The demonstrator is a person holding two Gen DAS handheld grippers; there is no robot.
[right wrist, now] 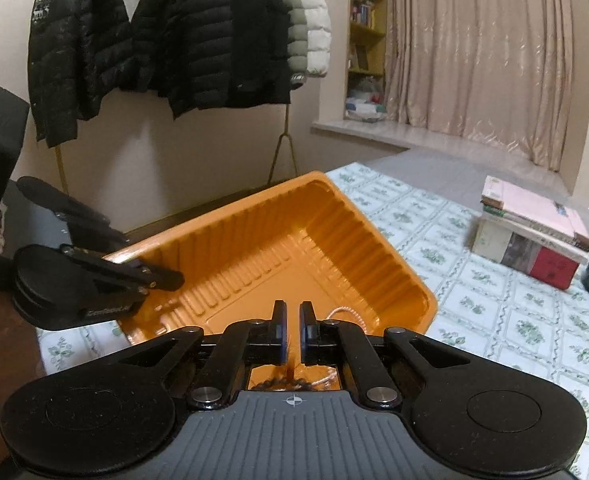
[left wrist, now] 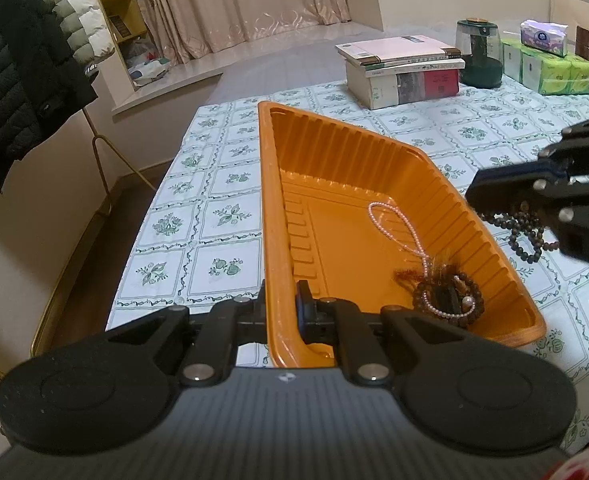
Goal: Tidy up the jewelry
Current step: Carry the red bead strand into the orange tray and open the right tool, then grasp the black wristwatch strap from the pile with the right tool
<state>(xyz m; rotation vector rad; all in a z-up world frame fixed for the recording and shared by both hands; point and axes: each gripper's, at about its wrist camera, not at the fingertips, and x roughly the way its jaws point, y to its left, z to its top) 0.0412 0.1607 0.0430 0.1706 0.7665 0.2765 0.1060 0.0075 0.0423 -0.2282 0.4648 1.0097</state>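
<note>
The left tongs (left wrist: pixel 280 312) are pinching the wall of the tray (left wrist: pixel 374 152), steadying it on the table (left wrist: pixel 214 208). The right tongs (right wrist: pixel 289 334) are nearly closed on a dark bead strand (left wrist: pixel 528 236), dangling just beside the tray's rim, angled downward. Beads are light, limp and slippery; gripping the cord mid-loop seems safest. Pearls (left wrist: pixel 398 228) are already lying inside.

Stacked books (left wrist: pixel 400 70) near tissue packs (left wrist: pixel 546 68); jackets (right wrist: pixel 198 32) hang beside curtains (right wrist: pixel 482 56).
</note>
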